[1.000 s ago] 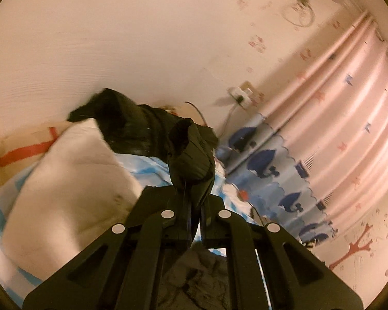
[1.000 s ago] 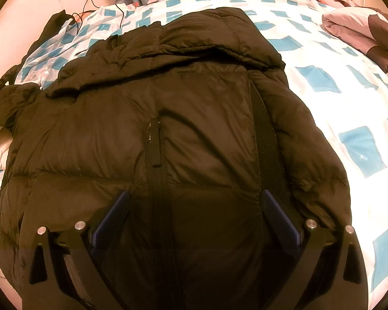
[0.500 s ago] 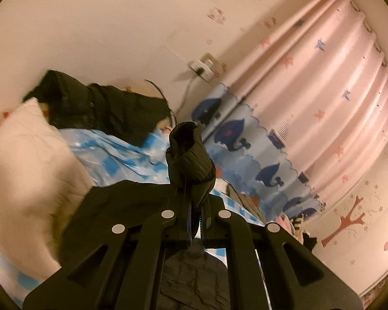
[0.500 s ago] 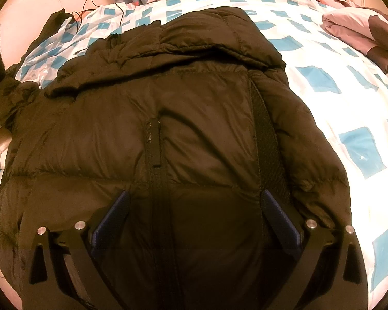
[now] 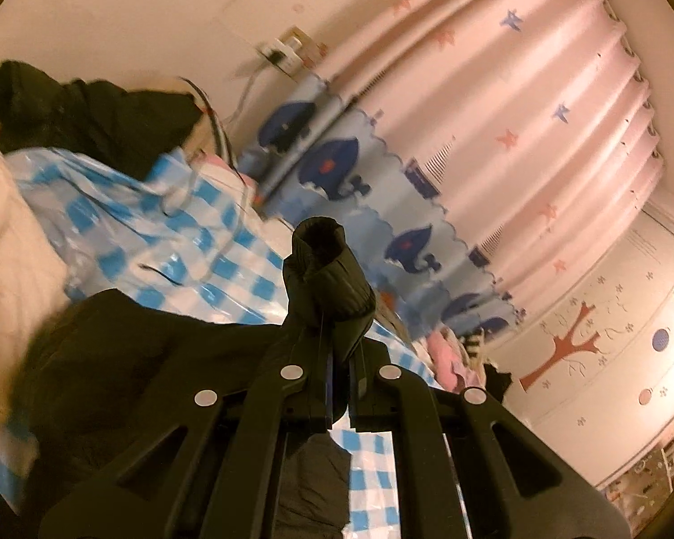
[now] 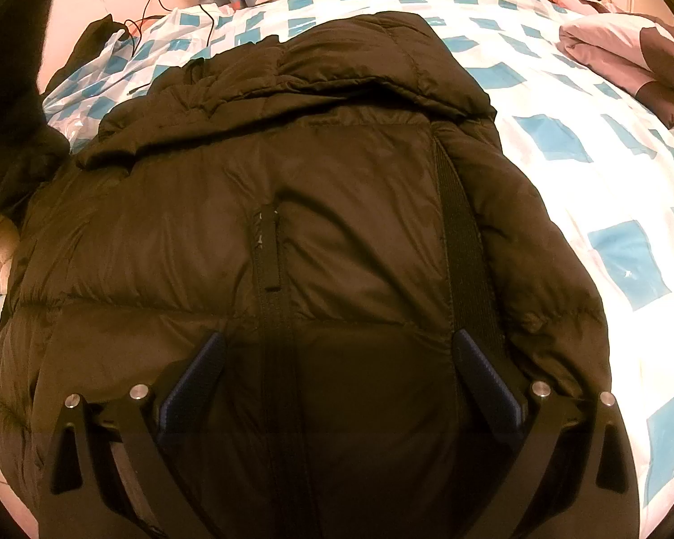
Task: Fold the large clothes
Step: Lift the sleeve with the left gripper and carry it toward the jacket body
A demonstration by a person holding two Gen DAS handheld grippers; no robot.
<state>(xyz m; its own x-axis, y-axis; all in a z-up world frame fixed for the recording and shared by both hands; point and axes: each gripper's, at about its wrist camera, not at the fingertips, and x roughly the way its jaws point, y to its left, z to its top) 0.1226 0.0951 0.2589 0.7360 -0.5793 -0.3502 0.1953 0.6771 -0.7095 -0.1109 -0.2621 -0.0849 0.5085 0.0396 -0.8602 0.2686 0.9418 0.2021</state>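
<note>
A large dark puffer jacket (image 6: 319,233) lies spread on the bed with its hood toward the far side. My right gripper (image 6: 337,359) is open, its blue pads (image 6: 193,382) resting on the jacket's lower front on either side of the zipper. My left gripper (image 5: 337,359) is shut on the jacket's sleeve cuff (image 5: 328,283) and holds it lifted above the bed; the rest of the jacket (image 5: 157,350) shows below it. The raised sleeve also shows at the left edge of the right wrist view (image 6: 18,148).
The bed has a blue and white checked cover (image 6: 584,143). A white pillow (image 5: 9,247) lies at the left, another dark garment (image 5: 90,112) by the wall. Folded pink bedding (image 6: 629,54) lies at the far right. A pink curtain (image 5: 516,112) and a wall socket with cables (image 5: 287,49) stand behind.
My left gripper has lifted the sleeve cuff and swung it toward the curtain side, over the jacket. My right gripper has stayed open on the jacket's front.
</note>
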